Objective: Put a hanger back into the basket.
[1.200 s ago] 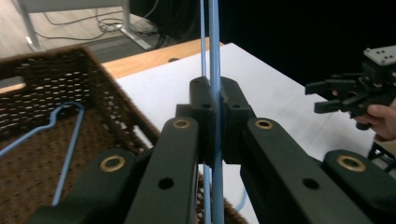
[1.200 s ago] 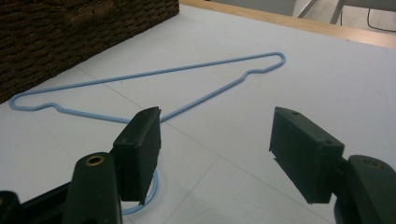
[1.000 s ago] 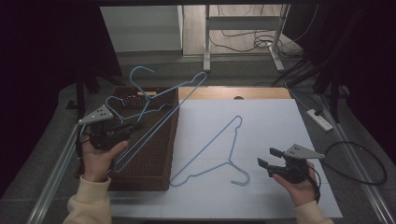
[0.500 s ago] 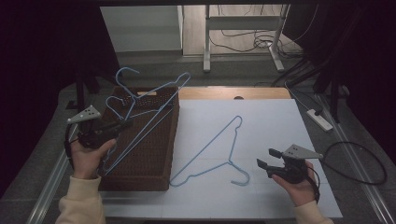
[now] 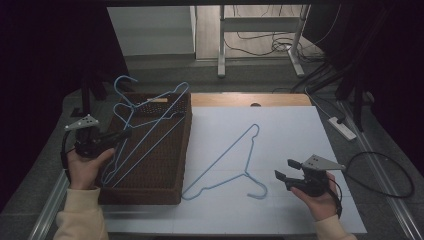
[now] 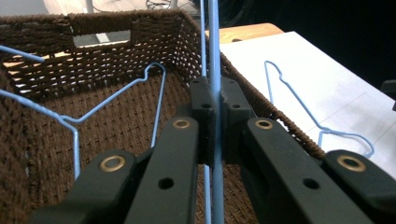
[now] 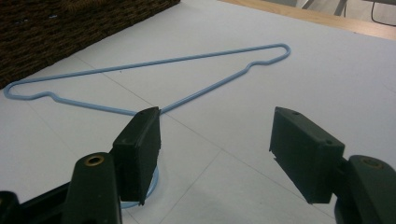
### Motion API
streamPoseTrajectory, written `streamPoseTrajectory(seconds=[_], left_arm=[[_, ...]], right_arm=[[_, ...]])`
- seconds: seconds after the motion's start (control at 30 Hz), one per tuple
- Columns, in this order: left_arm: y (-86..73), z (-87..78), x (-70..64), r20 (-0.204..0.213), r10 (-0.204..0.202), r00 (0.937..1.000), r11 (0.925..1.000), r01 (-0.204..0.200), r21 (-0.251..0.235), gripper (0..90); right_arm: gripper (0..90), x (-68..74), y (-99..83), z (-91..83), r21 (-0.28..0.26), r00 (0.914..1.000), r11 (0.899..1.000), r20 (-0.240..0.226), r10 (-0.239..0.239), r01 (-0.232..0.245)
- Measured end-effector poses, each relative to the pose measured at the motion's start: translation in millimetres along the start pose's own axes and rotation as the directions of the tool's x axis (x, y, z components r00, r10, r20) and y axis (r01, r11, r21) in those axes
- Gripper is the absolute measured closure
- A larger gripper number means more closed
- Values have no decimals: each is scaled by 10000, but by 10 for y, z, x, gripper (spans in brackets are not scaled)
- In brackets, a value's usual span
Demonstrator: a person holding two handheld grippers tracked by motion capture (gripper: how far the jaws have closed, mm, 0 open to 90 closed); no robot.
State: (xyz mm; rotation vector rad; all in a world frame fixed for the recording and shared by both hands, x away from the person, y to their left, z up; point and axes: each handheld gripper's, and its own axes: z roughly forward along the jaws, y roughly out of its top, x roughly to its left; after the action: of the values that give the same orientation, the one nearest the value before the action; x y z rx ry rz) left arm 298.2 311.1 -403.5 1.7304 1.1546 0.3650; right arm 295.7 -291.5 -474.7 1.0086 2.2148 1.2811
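Blue wire runs straight up between the jaws of the left gripper, which are pressed together on it: they pinch a hanger by one thin rod, a hold that probably lets the rest swing clear as it is lifted. That hanger stands tilted over the woven brown basket, its hook raised above the far rim, and at least one more hanger lies in the basket beside it. The right gripper has its jaws spread wide with nothing between them; it hovers low over the white sheet, right by the hook end of the second hanger, which lies flat there, just beside the basket. My guess is the hangers are being taken out of the basket and laid on the sheet one at a time, the right hand waiting to steady or shift the one already down
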Motion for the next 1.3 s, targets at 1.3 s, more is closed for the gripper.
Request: streamPoseTrajectory(seconds=[1.3], left_arm=[[-228, 513, 279, -984, -238, 9949, 9470, 540, 3167, 855]], right_arm=[[344, 4, -14, 23, 118, 10000, 9999, -3, -63, 63]])
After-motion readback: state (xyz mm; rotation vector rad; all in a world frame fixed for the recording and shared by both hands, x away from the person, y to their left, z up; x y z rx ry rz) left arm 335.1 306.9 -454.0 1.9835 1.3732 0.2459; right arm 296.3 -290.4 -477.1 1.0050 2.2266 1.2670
